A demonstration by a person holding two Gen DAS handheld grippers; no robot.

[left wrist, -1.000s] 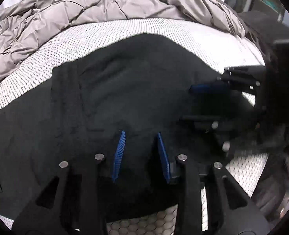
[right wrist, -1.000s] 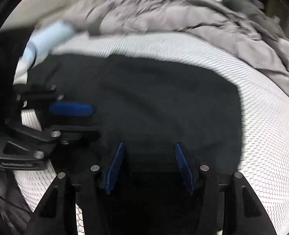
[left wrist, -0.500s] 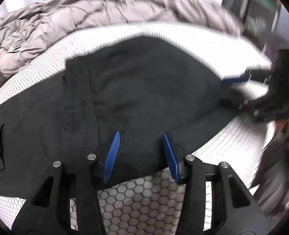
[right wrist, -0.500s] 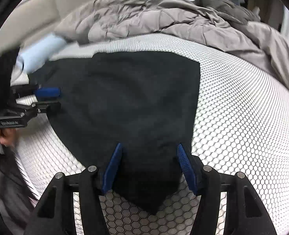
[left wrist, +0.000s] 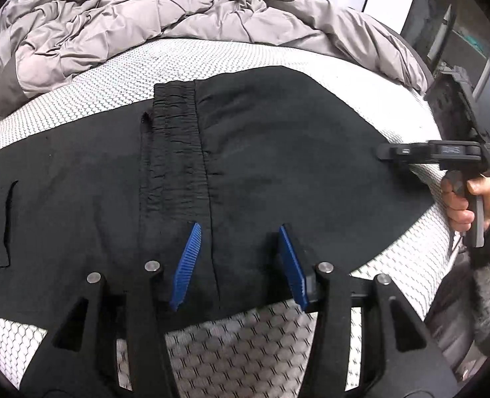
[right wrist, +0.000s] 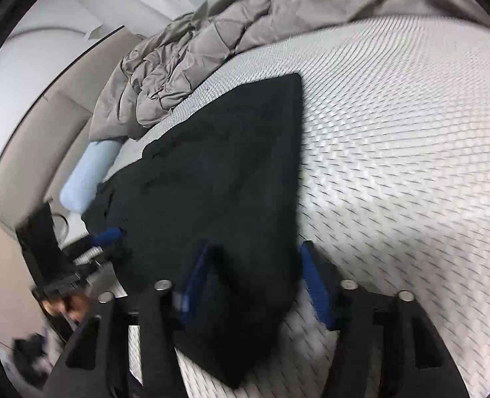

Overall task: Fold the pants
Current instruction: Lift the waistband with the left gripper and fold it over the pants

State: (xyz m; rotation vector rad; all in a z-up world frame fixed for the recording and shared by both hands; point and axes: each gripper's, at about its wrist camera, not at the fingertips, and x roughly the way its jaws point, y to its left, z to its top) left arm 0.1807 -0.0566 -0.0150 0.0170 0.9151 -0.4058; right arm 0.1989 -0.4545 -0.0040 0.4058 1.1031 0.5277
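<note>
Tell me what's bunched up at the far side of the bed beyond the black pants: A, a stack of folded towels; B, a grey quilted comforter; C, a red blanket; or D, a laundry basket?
B. A rumpled grey quilted comforter lies heaped along the far side of the white mattress, past the black pants; no towels, red blanket or basket show there.

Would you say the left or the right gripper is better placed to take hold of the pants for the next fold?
Probably the right gripper: a corner of the black pants lies between its open fingers. The left gripper only hovers, open, over flat cloth near the waistband.
</note>
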